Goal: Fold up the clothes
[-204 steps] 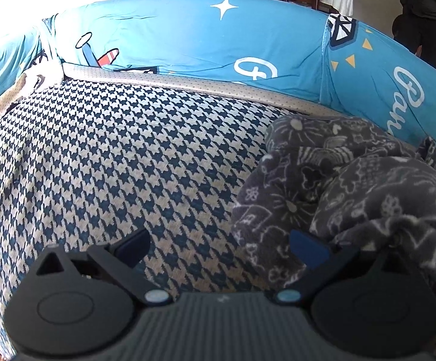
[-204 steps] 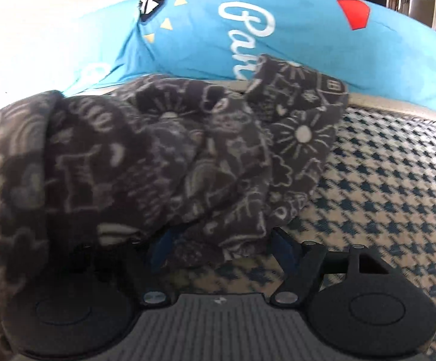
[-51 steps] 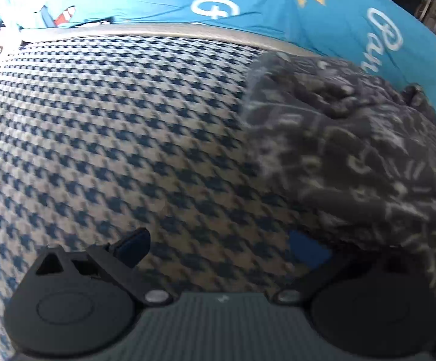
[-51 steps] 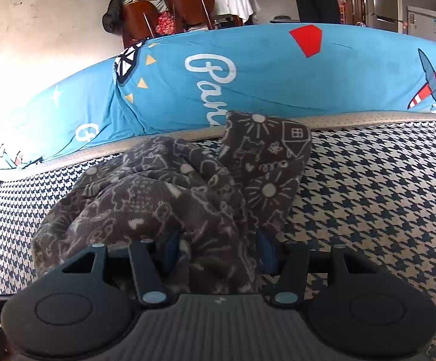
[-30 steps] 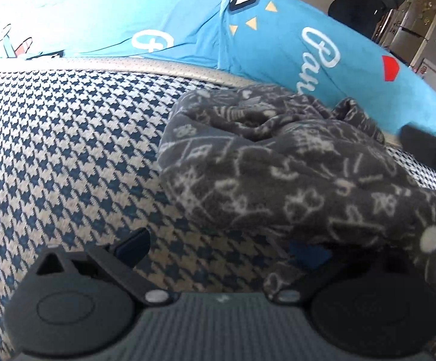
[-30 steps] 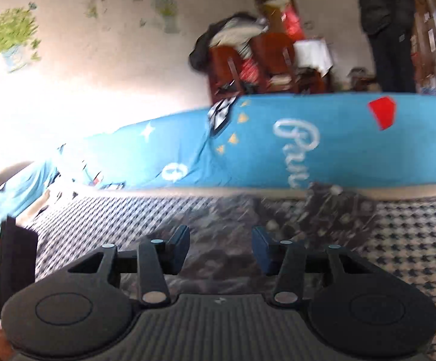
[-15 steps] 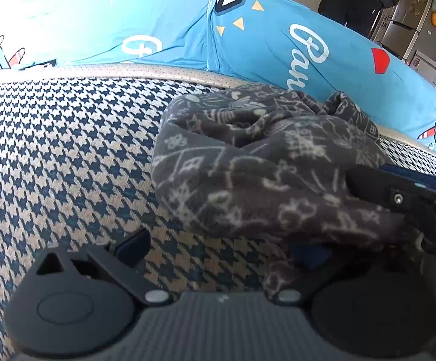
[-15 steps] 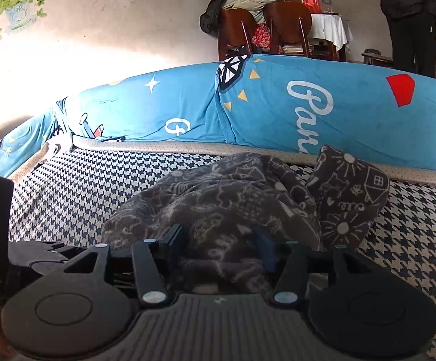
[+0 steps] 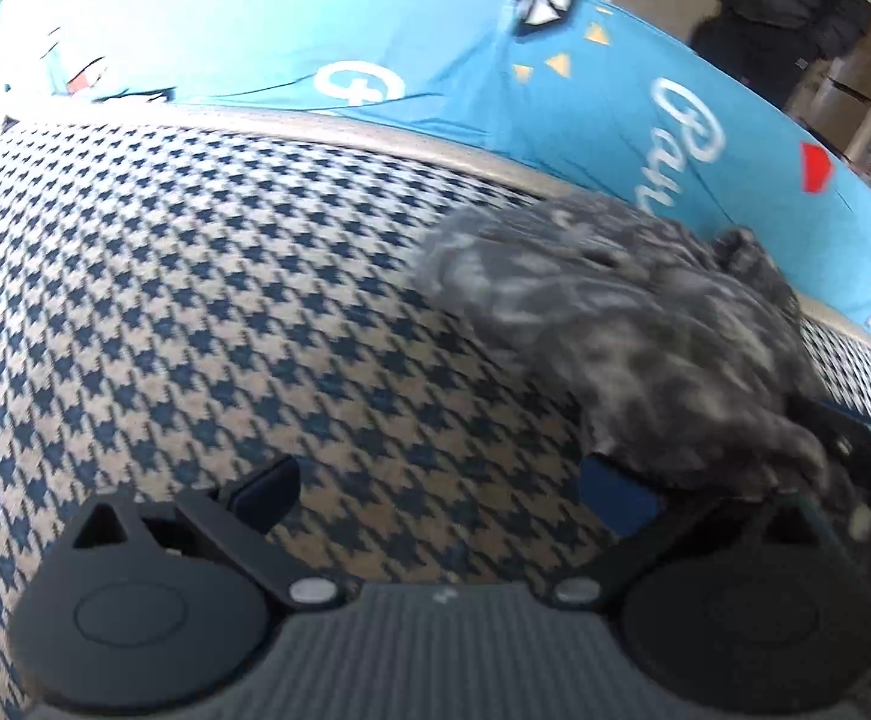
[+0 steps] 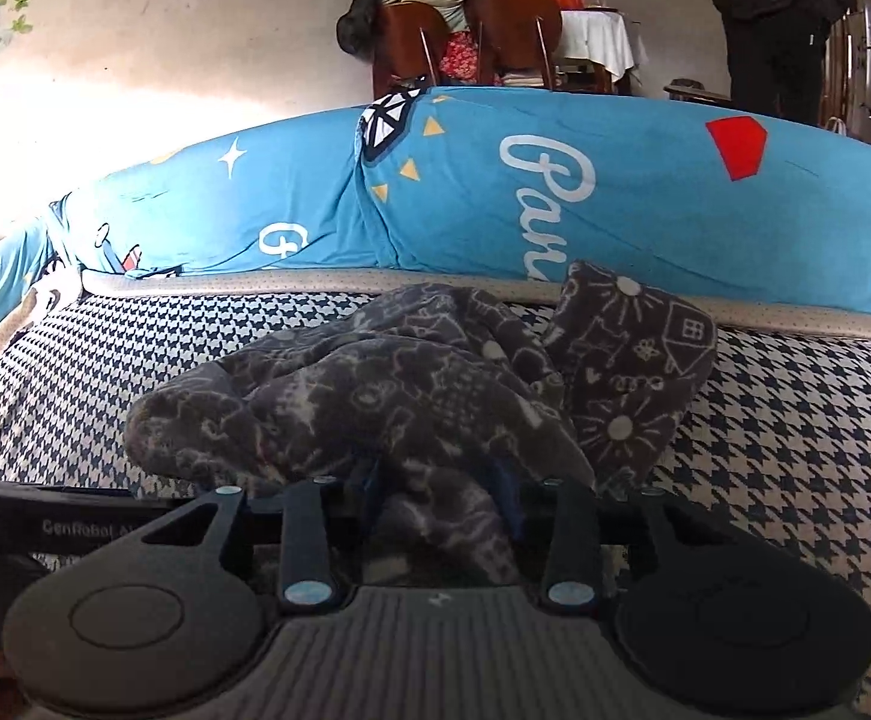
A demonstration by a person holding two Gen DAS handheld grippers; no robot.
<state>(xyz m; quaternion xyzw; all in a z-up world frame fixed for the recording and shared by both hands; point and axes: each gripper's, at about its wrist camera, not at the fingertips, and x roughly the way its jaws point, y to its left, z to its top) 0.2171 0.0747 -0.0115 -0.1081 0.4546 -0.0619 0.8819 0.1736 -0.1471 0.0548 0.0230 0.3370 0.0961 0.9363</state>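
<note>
From the left wrist view, the left gripper (image 9: 438, 483) hangs over the houndstooth cover (image 9: 195, 300) with its jaws spread wide and only bare pattern between them; the grey printed garment (image 9: 627, 336) lies crumpled ahead and to the right, its near edge draped on the right-hand finger (image 9: 618, 495), so this claw must shift right to reach it (the picture is blurred, so finer folds are lost). From the right wrist view, the right gripper (image 10: 438, 489) sits at the near edge of the garment (image 10: 411, 390), jaws closing with a bunch of fabric between the pads, and looks to be pinching it; this hand is the nearer. The heap's long axis runs left to right across the cover, with no fold yet made. Behind rise a blue printed cushion (image 10: 615, 192), wooden chairs (image 10: 465, 36) and a standing person (image 10: 777, 18).
</note>
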